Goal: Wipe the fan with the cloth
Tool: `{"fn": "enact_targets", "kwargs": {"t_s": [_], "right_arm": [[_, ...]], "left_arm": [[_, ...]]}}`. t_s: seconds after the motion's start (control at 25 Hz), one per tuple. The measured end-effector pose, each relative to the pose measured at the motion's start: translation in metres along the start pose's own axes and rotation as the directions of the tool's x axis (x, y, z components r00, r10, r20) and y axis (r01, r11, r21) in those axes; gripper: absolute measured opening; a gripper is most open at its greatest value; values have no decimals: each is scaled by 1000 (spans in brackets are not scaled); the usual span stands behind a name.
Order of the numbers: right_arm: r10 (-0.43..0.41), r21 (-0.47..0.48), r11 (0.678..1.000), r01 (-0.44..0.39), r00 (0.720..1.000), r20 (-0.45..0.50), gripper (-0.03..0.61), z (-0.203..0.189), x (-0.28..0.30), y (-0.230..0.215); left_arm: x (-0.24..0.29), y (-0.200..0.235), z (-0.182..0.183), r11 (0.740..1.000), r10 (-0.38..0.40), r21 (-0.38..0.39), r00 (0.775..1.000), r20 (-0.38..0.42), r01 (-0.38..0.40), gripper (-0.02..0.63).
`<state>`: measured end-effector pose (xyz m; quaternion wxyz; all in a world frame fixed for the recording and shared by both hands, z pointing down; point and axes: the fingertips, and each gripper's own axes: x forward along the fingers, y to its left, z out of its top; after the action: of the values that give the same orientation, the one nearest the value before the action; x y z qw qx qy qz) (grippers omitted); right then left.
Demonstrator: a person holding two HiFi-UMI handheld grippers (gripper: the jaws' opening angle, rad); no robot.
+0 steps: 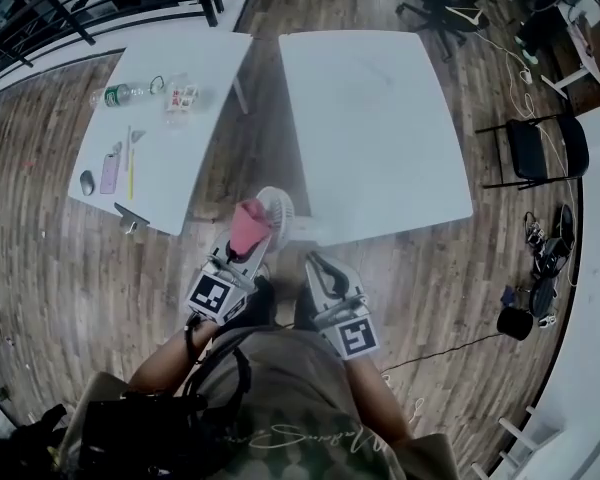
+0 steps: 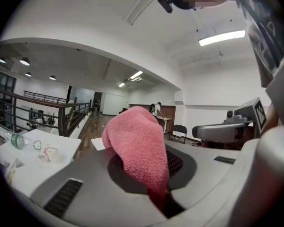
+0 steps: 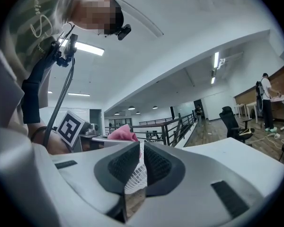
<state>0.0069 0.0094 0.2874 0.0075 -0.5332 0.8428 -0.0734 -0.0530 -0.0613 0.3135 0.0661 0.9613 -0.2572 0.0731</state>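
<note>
Operator: Position of the small white round-grilled fan (image 1: 278, 208) is requested, together with the state of both claws.

Reference: The fan is found at the near left corner of the large white square table (image 1: 380, 118). The left gripper (image 1: 242, 253) is clamped on the pink terry cloth (image 1: 248, 226). The cloth is pinched at its lower end and stands up out of the jaws in a loose hump. The right gripper (image 1: 315, 265) is closed to a narrow slit, and nothing is seen pressed between its pads.

Operator: Which relation is to be observed for the wiping stroke?

Reference: Direction from the cloth to the grille. From the left gripper the fan lies ahead and slightly to the right, toward the table corner. Cloth and grille are shown overlapping in the head view, but contact cannot be confirmed. The left gripper is judged the nearer of the two. The right gripper is placed just off the near side of the same corner. The grille is presented as an oval disc, so a stroke across its face is expected rather than one along its rim.

Operator: What is supplied by one view only?

Reference: In the left gripper view the fan is hidden entirely behind the cloth. In the right gripper view the fan (image 3: 136, 174) is seen as white ribs through the slit between the pads, with the cloth beyond, to the left. Only in the head view are both grippers and the fan shown together.
</note>
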Motion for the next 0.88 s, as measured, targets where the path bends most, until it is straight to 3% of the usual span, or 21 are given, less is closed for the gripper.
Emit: {"fn": "enact_targets", "kwargs": {"t_s": [0.12, 0.44, 0.88], "right_arm": [[-17, 0, 1000, 17, 1000, -2, 28, -1, -5, -4], [-74, 6, 997, 74, 997, -13, 28, -5, -21, -24], [-83, 15, 996, 84, 996, -29, 28, -9, -18, -36]], "left_arm": [[14, -3, -13, 998, -53, -45, 998, -18, 52, 35], [30, -3, -30, 991, -79, -112, 997, -22, 76, 37], [41, 10, -32, 987, -108, -118, 994, -8, 107, 37]]}}
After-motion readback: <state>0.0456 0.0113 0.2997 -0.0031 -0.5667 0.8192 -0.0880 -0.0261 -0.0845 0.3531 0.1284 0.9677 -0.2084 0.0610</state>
